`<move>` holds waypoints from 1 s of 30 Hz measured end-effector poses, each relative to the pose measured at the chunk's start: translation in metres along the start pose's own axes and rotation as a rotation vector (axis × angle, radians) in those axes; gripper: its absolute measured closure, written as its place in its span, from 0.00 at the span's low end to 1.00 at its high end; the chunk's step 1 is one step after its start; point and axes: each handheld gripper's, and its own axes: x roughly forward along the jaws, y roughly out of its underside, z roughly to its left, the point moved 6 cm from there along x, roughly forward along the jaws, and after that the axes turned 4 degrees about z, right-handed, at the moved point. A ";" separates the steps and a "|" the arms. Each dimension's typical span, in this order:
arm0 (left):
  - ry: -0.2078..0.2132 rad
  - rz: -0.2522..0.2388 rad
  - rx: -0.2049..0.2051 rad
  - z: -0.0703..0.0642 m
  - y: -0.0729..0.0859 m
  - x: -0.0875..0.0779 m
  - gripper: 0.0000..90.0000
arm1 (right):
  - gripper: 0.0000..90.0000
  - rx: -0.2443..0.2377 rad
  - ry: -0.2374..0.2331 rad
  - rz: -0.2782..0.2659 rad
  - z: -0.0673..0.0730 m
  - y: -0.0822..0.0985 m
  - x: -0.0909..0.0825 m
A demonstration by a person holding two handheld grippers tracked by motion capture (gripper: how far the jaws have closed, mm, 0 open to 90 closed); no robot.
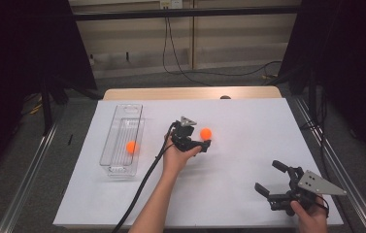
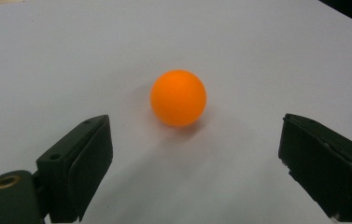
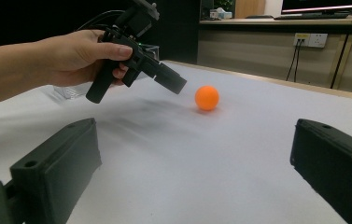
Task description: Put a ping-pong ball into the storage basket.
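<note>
An orange ball is seen resting on the white-covered counter, near its middle. The left claw is held just short of this ball, its jaws spread wide; nothing is gripped between them. In the left gripper view the ball is framed ahead of the two black jaws, clear of both pads and apart from them. From the right gripper view the left claw is seen tilted downward, raised slightly above the counter surface, with the ball just beyond its tips.

A second orange ball is found lying inside a clear plastic bin, which is set lengthwise at the left part of the counter, well apart from the first ball.

The right claw is held near the counter's front right corner, well apart from both balls. Its jaws are spread wide and nothing is held.
</note>
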 end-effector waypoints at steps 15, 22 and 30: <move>-0.014 -0.001 0.009 0.002 -0.002 0.009 0.13 | 0.01 0.003 0.001 -0.002 0.000 0.000 0.000; -0.025 -0.008 0.024 0.002 -0.006 0.013 0.15 | 0.01 0.002 -0.001 -0.002 0.000 0.000 0.000; -0.036 -0.015 0.032 0.002 -0.009 0.019 0.19 | 0.01 0.003 -0.001 -0.003 0.000 0.000 0.000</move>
